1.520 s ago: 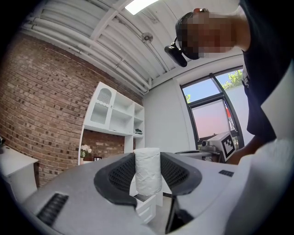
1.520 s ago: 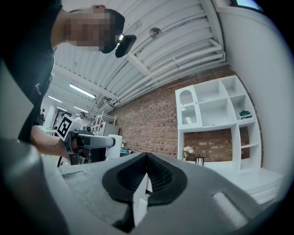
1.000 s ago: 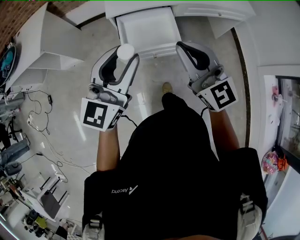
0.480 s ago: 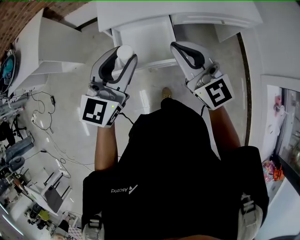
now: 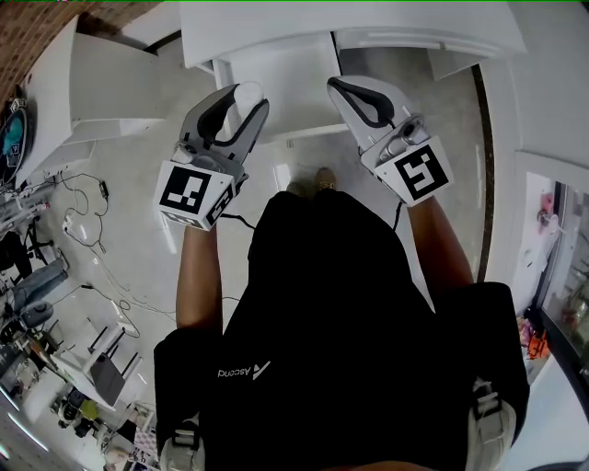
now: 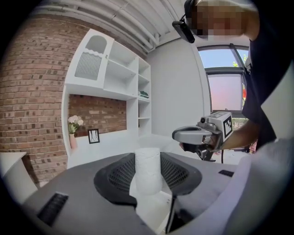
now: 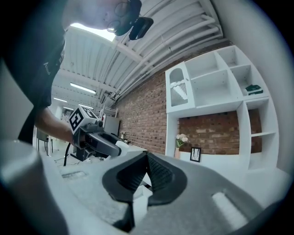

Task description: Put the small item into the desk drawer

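**Item:** small white cylinder (image 6: 148, 170), was gripped between the jaws of the left gripper (image 5: 241, 103), its long axis standing upright across them.

**Position:** in the head view it lay over the left part of the open drawer (image 5: 287, 74); height above it could not be told. The left gripper was nearer, so release looked like a short move forward and down.

**Right gripper** (image 5: 361, 94): jaws were closed on nothing, at the drawer's right edge.

**Surface:** white counter (image 5: 276, 23).

**Room:** brick wall (image 6: 27, 92) and white shelving (image 6: 124, 78) stood behind.

The small white cylinder (image 5: 248, 95) stood upright, pinched between the left gripper's (image 5: 241, 103) jaws at 11 o'clock, above the left side of the open white desk drawer (image 5: 294, 78) at 12 o'clock.
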The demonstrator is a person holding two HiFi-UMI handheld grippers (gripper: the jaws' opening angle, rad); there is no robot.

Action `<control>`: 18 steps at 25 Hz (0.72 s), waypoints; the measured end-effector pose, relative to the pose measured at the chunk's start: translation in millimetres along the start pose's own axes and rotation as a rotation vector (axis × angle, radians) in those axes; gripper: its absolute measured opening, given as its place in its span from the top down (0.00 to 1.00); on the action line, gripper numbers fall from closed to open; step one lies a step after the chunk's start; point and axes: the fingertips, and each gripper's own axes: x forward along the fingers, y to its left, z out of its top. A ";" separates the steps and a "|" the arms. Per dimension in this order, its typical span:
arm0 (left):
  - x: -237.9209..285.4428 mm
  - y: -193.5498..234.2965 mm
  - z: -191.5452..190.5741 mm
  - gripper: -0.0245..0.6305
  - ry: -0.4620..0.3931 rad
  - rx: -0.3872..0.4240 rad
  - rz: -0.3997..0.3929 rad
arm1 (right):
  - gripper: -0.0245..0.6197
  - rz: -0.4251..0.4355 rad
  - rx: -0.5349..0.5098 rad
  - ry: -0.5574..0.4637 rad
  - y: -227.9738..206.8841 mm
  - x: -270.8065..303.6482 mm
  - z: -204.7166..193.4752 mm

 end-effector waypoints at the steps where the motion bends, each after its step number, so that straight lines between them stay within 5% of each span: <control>1: 4.8 2.5 -4.1 0.71 0.021 -0.001 -0.008 | 0.96 -0.001 -0.001 0.005 -2.1 2.1 -2.0; 18: 79.9 14.3 -127.9 0.71 0.451 -0.072 -0.216 | 0.96 -0.096 0.016 0.093 -24.4 10.1 -37.5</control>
